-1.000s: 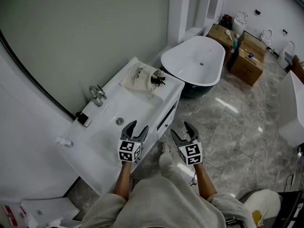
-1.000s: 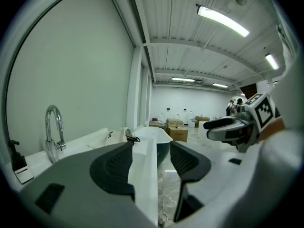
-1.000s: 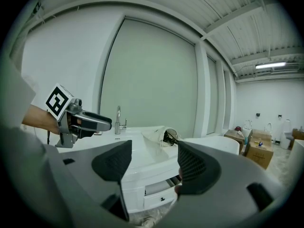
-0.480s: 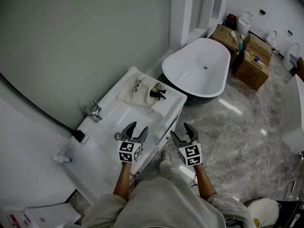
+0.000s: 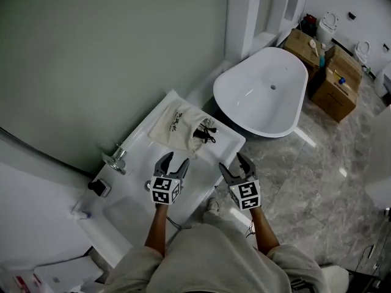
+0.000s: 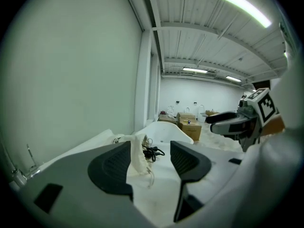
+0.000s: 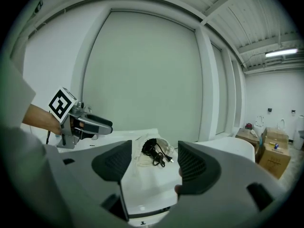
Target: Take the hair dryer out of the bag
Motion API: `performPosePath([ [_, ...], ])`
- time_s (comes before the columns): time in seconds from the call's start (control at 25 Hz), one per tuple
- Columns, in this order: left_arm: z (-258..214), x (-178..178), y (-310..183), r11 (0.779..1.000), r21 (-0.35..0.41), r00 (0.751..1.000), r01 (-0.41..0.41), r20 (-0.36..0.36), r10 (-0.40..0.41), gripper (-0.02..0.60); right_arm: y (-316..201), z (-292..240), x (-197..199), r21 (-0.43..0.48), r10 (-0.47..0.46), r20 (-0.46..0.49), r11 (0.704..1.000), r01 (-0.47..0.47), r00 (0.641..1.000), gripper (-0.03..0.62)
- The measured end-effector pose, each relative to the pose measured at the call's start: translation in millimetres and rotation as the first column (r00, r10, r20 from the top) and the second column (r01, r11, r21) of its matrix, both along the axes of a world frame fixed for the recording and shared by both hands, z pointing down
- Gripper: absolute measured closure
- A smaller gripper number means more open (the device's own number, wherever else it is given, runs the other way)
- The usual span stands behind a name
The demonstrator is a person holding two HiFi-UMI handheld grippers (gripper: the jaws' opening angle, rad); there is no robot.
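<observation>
Left tool (image 5: 176, 162) and right tool (image 5: 234, 165) both gape wide and empty over the desk's (image 5: 225, 144) near edge, short of the cloth bag (image 5: 176, 126). The hair dryer (image 7: 148, 145) lies inside, black cord (image 5: 206, 133) spilling from the mouth on the right tool's side, probably the easier reach

A white bathtub (image 5: 263, 93) stands past the desk's (image 5: 220, 146) far end on the marble floor (image 5: 305, 182). A chrome faucet (image 5: 115, 159) sits by the wall. Cardboard boxes (image 5: 339, 90) stand beyond the tub.

Pale grey clothing is worn, and left gripper (image 5: 176, 162) and right gripper (image 5: 233, 165) bear black-and-white marker cubes
</observation>
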State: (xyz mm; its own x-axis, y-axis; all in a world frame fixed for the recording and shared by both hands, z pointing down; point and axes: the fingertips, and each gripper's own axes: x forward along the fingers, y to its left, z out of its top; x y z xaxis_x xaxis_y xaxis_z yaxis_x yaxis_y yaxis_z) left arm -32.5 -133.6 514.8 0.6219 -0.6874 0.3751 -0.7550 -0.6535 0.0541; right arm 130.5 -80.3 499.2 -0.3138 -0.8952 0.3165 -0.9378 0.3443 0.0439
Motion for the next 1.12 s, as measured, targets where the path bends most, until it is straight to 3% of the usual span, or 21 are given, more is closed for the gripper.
performPosePath([
  [0.36, 17, 23, -59, 1.0, -0.025, 0.998, 0.016, 0.054, -0.015, 0.337, -59, 24, 9, -0.053, -0.074, 0.011, 0.996, 0.074, 0.997, 0.307],
  [0.84, 47, 54, -95, 0.997, -0.071, 0.987, -0.019, 0.161, 0.03, 0.336, -91, 53, 16, -0.106, -0.114, 0.046, 0.987, 0.119, 0.992, 0.307],
  [1.12, 62, 58, -113, 0.996, -0.086, 0.989, -0.008, 0.146, 0.021, 0.337, -101, 64, 11, -0.129, -0.117, 0.052, 0.984, 0.123, 0.992, 0.307],
])
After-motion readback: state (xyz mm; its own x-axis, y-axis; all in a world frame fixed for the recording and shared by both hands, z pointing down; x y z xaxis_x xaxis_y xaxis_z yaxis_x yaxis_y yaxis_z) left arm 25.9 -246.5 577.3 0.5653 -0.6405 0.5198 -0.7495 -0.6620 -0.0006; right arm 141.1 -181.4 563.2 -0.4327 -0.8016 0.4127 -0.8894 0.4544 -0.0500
